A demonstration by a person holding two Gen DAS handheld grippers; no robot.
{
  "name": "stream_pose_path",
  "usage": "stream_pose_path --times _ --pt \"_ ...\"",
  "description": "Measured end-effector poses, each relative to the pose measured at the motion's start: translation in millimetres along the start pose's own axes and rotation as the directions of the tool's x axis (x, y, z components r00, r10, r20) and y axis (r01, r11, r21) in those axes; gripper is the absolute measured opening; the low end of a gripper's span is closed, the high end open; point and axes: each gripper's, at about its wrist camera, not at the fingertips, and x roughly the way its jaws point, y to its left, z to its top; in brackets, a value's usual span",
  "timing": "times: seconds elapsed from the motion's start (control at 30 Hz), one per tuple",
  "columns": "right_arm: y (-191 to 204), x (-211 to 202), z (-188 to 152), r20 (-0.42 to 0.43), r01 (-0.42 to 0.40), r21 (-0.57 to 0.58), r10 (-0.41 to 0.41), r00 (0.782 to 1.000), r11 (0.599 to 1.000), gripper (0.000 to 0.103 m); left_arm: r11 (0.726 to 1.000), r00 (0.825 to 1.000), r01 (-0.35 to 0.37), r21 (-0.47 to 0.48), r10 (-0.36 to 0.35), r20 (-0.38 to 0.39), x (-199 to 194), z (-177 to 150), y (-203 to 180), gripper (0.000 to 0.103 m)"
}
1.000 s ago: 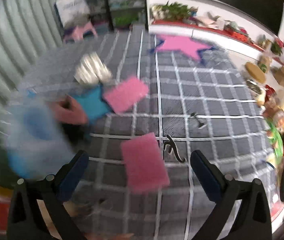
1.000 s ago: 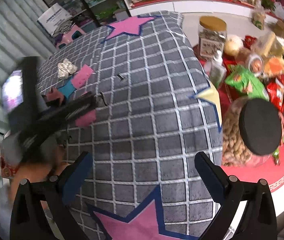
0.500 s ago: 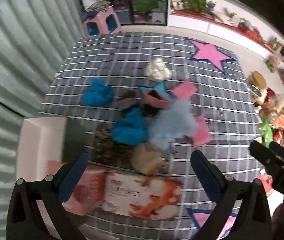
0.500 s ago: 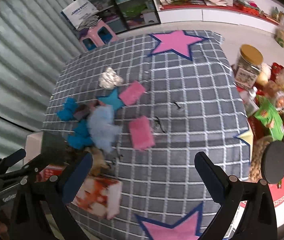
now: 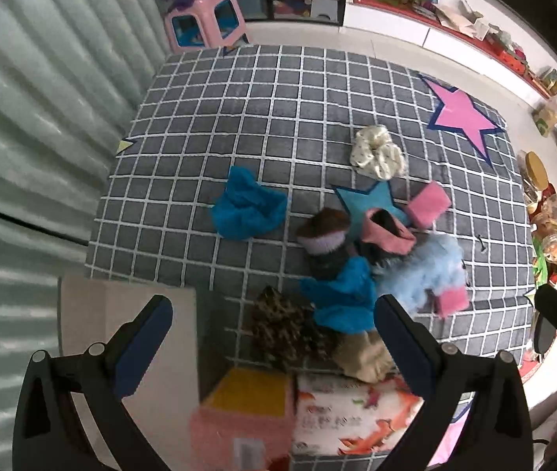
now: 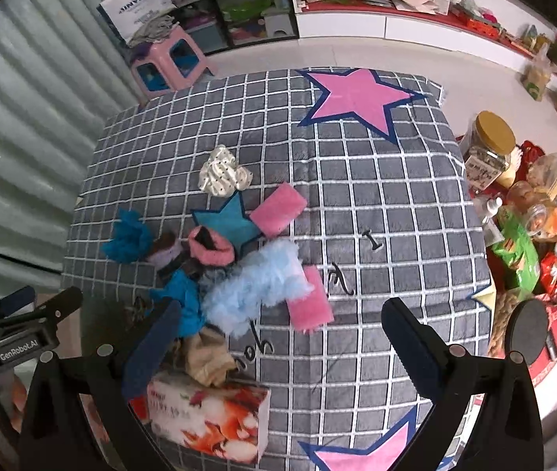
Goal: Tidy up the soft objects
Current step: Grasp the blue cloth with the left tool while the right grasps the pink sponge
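Both grippers hang above a grey checked blanket (image 6: 376, 204), their jaws spread wide and holding nothing: the left gripper (image 5: 274, 325) and the right gripper (image 6: 278, 325). Soft things lie heaped near the blanket's near-left edge: a fluffy light-blue piece (image 6: 255, 282) resting on a pink sponge (image 6: 312, 304), a second pink sponge (image 6: 278, 209) beside a cream scrunchie (image 6: 221, 172), two bright blue cloths (image 5: 247, 204), a beige bundle (image 6: 206, 355) and what looks like a leopard-print piece (image 5: 284, 327), though it is blurred. A printed tissue box (image 6: 211, 420) sits just beside the heap.
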Motion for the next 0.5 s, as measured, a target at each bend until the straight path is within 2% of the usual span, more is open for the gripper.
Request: stream_pose_path --times 0.13,0.3,0.5 --pt "12 18 15 -0.029 0.038 -0.010 -0.038 0.999 0.999 0.102 0.999 0.999 0.028 -0.017 -0.029 -0.046 23 22 12 0.102" --pt "18 49 35 -0.068 0.057 -0.024 -0.059 0.996 0.998 0.102 0.999 0.996 0.020 -0.037 -0.023 -0.085 56 49 17 0.102" --pt "20 99 59 -0.120 0.052 -0.107 -0.064 0.991 0.993 0.102 0.992 0.987 0.003 -0.126 -0.023 -0.158 104 68 27 0.102"
